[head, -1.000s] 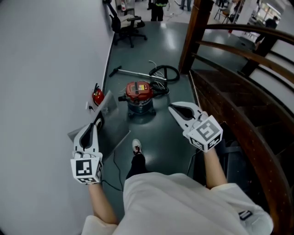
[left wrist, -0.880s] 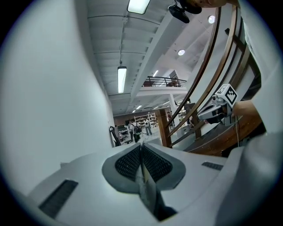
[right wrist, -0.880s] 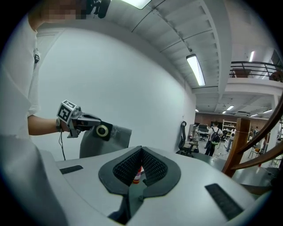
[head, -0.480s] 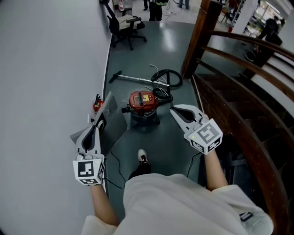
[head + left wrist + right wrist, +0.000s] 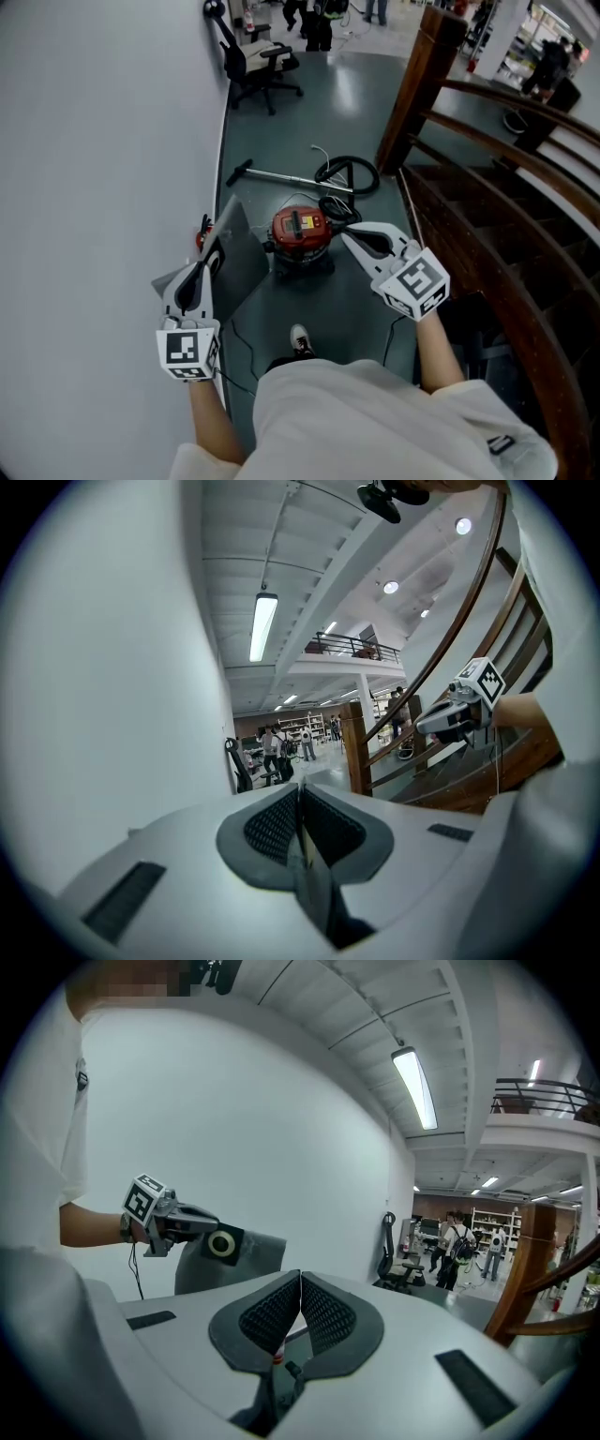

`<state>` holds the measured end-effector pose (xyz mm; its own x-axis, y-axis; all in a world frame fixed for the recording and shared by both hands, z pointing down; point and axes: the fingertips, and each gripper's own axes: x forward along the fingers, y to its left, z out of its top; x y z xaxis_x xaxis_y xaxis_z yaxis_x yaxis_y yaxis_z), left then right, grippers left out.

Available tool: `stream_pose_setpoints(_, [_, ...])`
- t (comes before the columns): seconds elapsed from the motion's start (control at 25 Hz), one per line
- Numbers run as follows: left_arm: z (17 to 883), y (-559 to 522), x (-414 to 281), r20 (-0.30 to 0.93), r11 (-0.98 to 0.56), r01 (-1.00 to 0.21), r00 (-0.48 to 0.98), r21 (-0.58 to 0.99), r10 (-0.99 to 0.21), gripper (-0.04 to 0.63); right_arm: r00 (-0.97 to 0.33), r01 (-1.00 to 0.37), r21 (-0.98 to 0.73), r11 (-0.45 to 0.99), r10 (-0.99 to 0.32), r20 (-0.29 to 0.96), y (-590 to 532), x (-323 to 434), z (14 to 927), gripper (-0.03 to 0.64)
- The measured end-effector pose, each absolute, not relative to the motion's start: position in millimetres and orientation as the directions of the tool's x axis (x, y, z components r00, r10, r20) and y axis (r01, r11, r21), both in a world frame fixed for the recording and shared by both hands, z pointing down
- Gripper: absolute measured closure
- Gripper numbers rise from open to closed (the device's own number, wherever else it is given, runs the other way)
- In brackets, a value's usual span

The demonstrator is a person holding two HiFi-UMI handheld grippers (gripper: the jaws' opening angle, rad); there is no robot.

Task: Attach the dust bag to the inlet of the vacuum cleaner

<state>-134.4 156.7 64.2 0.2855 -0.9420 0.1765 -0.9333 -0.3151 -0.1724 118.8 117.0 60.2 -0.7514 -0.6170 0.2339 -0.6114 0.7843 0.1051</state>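
The red-topped vacuum cleaner stands on the dark floor ahead, between my two grippers. My left gripper is shut on the grey dust bag and holds it out by the wall. In the right gripper view the bag's black collar with a pale ring shows at the left gripper's tips. In the left gripper view a thin edge of that collar is pinched between the jaws. My right gripper is shut and empty, just right of the vacuum's top.
The vacuum's black hose and metal wand lie on the floor behind it. A white wall runs along the left, a wooden stair railing along the right. An office chair stands farther back. A small red object sits by the wall.
Both grippers have travelled forward with the person; the vacuum now sits nearer and lower in the head view, level with the gripper tips. The bag stays held.
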Motion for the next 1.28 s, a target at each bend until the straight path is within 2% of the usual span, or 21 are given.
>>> stream_pose_setpoints(0.28, [75.2, 118.2, -152.7, 0.187, -0.322, -0.934, 0.292, -0.157, -0.938, 0.574, -0.747, -0.631, 0.078, 0.772, -0.631, 0.209, 80.2, 103.3, 57.6, 0.588])
stream_pose_setpoints(0.72, [95.5, 71.2, -177.9, 0.234, -0.347, -0.929, 0.312, -0.127, -0.921, 0.574, -0.715, -0.662, 0.064, 0.747, -0.654, 0.246, 36.4, 84.1, 75.6, 0.586])
stream_pose_setpoints(1.28, [138.0, 29.1, -204.8, 0.28, -0.278, -0.958, 0.25, -0.064, -0.927, 0.574, -0.734, -0.655, -0.039, 0.754, -0.624, 0.267, -26.3, 59.8, 124.2, 0.586])
